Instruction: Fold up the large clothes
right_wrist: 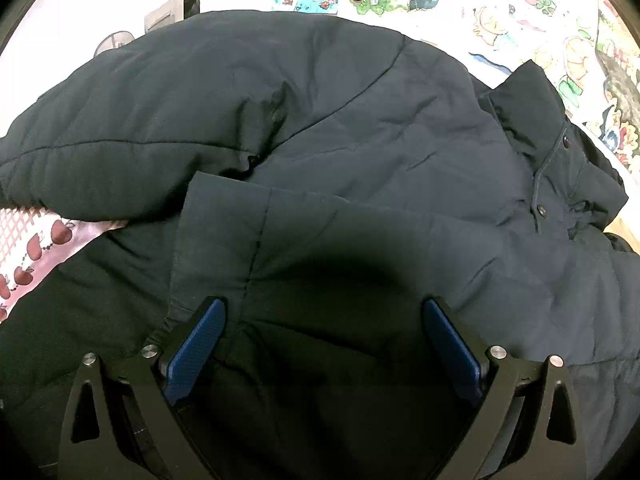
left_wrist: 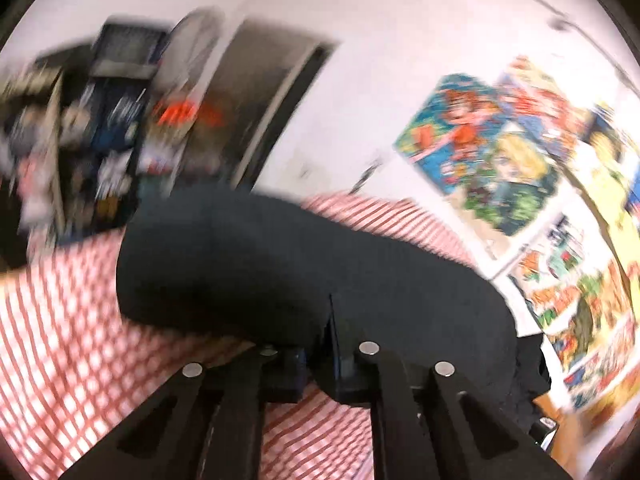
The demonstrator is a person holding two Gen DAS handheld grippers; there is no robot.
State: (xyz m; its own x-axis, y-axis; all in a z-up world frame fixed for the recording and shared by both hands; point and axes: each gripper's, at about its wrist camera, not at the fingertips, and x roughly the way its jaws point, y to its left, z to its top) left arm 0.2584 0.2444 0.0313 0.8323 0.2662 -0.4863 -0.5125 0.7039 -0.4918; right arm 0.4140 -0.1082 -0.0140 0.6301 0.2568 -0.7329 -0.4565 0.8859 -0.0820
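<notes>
The left gripper (left_wrist: pixel 320 344) has its fingers clenched together on a fold of the dark padded jacket (left_wrist: pixel 280 264), the black tips meeting in a narrow seam with the cloth bunched right at them; this view is blurred, so how deep the fabric sits between the pads cannot be told. Ahead of those fingers the jacket humps up as a rounded dark mass, and beneath and to both sides of them lies a red-and-white checked cloth (left_wrist: pixel 80 340). Beyond the jacket, further ahead of the fingers, stands a white wall (left_wrist: pixel 400 60) with colourful cartoon posters (left_wrist: pixel 480 148) off to the right and a cluttered shelf (left_wrist: pixel 80 120) to the left, both smeared. The right gripper (right_wrist: pixel 324 344) has its fingers released and spread wide, the blue pads (right_wrist: pixel 200 348) standing well apart with the jacket (right_wrist: pixel 320 140) lying between and below them; neither pad presses visibly on the cloth. Directly ahead of these fingers a flat panel of the jacket lies folded over, with a puffy sleeve (right_wrist: pixel 140 120) beyond it to the left and the collar with snap buttons (right_wrist: pixel 542 210) ahead to the right. Left of the fingers a strip of cloth printed with apples (right_wrist: pixel 32 252) shows under the jacket's edge.
</notes>
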